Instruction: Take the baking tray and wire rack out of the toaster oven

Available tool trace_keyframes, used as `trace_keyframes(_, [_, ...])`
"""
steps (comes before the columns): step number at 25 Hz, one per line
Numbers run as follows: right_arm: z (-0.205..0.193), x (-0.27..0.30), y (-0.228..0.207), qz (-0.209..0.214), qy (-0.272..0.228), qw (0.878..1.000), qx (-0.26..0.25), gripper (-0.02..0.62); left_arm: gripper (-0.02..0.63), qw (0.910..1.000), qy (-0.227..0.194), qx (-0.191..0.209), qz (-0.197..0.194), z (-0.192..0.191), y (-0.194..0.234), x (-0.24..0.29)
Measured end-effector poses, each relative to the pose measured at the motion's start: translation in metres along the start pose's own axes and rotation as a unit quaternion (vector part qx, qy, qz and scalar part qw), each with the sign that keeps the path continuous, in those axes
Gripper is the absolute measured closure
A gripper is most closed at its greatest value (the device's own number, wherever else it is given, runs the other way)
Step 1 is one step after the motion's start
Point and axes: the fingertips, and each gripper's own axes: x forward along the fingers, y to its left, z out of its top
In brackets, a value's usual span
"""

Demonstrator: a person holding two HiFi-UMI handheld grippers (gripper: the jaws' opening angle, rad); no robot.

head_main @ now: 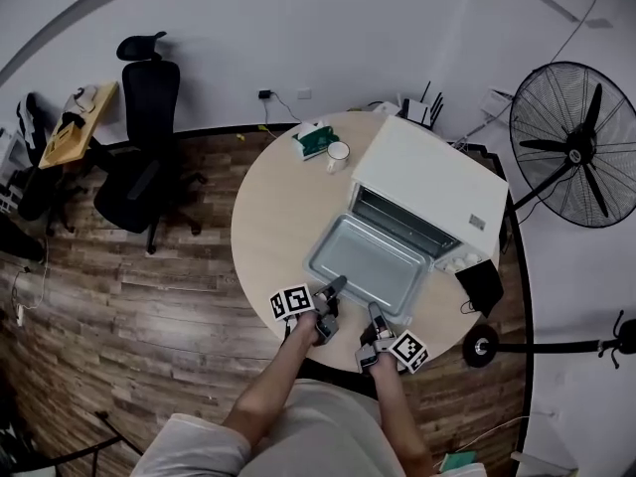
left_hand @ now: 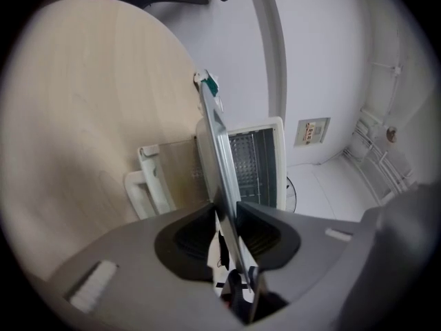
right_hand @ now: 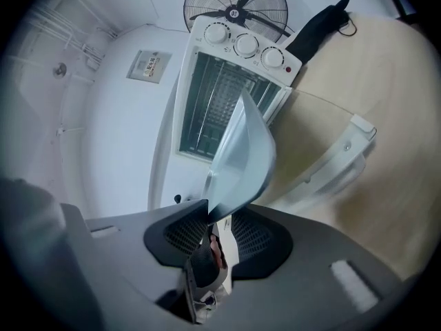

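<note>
With the jaws of the left gripper [left_hand: 224, 216] part-way closed, pinched the near rim of the baking tray [left_hand: 216, 143], seen edge-on there as a thin metal strip rising between the pads. Gripped the same rim further right in the jaws of the right gripper [right_hand: 219, 216], likewise narrowed onto the metal, with the tray's rounded corner curving up out of the gap. Held both grippers side by side at the front edge of the round surface [head_main: 268, 217].

Had the tray level over the dropped-open door [right_hand: 337, 161] of the toaster oven [head_main: 427, 182], its far edge close to the mouth of the cavity. Could not tell whether tray and door touched. Made out wire bars [right_hand: 213, 102] inside the cavity, but could not tell for certain whether these were the wire rack.

Noted, from the left:
- a black office chair [head_main: 144, 157] on the wooden floor [head_main: 119, 296], well apart from the surface
- a green box [head_main: 315, 139] and a white mug [head_main: 338, 152] just beside each other, near the oven's back corner
- a black mitt [head_main: 480, 284] near the oven's knobs [right_hand: 244, 43]
- a standing fan [head_main: 574, 144] at the far right
</note>
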Motion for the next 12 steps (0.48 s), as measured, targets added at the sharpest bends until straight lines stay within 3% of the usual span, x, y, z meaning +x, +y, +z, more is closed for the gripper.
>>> trace_keyframes(7, [-0.061, 0.027, 0.017, 0.014, 0.063, 0.998, -0.025, 0.495, 0.456, 0.9982, -0.058, -0.011, 0.003, 0.031, 0.024, -0.067])
trace_keyframes(12, [-0.114, 0.058, 0.032, 0.029, 0.123, 0.991, -0.033, 0.495, 0.456, 0.992, -0.123, -0.021, 0.02, 0.065, 0.045, -0.126])
